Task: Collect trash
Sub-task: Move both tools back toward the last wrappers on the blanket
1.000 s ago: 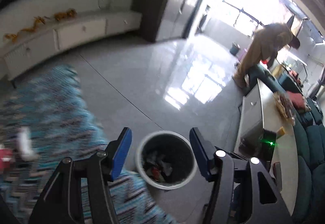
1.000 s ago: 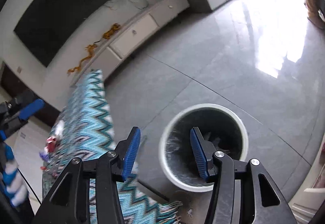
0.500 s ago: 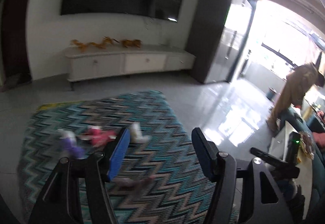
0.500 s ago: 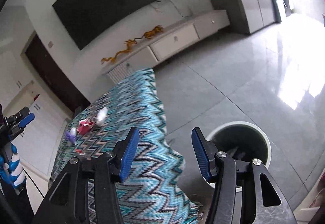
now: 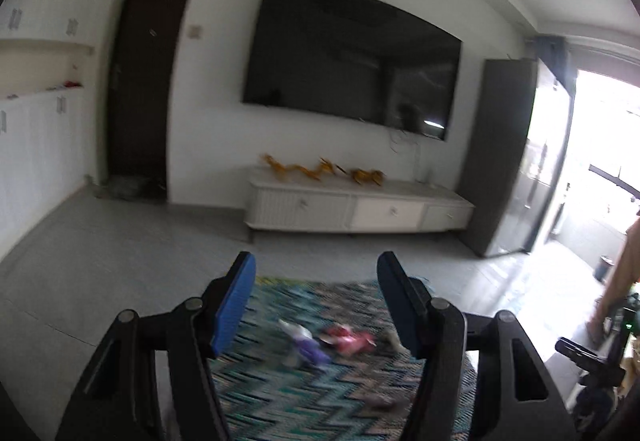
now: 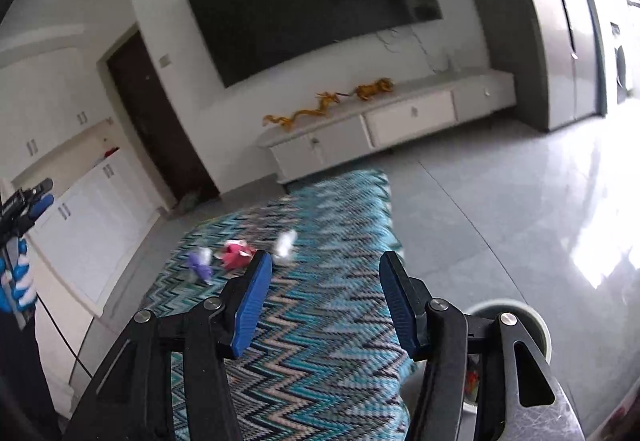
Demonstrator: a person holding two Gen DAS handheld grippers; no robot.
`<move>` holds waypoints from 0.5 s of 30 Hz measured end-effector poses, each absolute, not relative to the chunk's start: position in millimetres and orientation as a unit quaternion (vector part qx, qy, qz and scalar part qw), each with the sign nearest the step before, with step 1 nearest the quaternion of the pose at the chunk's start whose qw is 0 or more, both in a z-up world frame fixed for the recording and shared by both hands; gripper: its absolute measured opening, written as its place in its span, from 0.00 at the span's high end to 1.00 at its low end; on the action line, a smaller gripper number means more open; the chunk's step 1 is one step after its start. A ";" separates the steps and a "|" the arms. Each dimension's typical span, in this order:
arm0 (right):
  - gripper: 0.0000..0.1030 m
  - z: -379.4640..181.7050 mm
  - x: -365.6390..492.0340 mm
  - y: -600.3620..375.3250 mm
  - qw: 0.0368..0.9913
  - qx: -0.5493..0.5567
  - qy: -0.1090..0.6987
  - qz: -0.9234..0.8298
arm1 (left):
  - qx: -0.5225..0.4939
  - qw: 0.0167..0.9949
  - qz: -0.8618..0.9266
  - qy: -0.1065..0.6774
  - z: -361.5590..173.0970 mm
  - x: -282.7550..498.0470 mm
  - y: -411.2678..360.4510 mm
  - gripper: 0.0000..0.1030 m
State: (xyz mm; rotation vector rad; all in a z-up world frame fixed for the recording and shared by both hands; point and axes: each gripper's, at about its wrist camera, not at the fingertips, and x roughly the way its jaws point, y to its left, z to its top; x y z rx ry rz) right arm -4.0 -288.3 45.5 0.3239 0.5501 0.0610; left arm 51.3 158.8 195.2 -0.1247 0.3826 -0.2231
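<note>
Several trash scraps lie on a blue zigzag rug [image 6: 332,321]: a purple wrapper [image 6: 200,264], a red wrapper [image 6: 236,253] and a white crumpled piece [image 6: 286,243]. In the left wrist view they show blurred as the purple wrapper [image 5: 306,345], the red wrapper [image 5: 348,337] and the white piece [image 5: 394,341]. My left gripper [image 5: 316,301] is open and empty, held above the rug. My right gripper [image 6: 322,299] is open and empty. The white-rimmed trash bin [image 6: 540,321] stands on the floor behind the right gripper's right finger, mostly hidden.
A white TV cabinet [image 5: 356,207] with yellow ornaments stands under a wall TV [image 5: 352,57]. White cupboards [image 6: 88,201] line the left wall. Glossy grey floor tiles [image 6: 540,201] lie right of the rug. A person's leg [image 5: 618,273] shows at the right.
Both grippers have swung up and away from the trash bin toward the rug and TV wall. The bin has left the left wrist view. Both stay open and empty.
</note>
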 end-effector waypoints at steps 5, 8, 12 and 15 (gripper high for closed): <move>0.45 59.3 7.6 -269.1 0.951 0.142 0.270 0.054 | -0.053 0.981 -0.072 0.170 213.5 52.0 189.3 0.40; 0.43 51.6 20.4 -252.6 0.946 0.139 0.284 0.076 | -0.058 0.980 -0.069 0.176 201.4 58.4 195.9 0.40; 0.43 20.6 47.9 -228.3 0.929 0.137 0.327 0.109 | -0.071 0.972 -0.073 0.213 160.3 79.7 197.5 0.40; 0.43 -7.3 68.3 -210.0 0.914 0.132 0.359 0.133 | -0.083 0.962 -0.079 0.246 122.3 97.6 193.1 0.40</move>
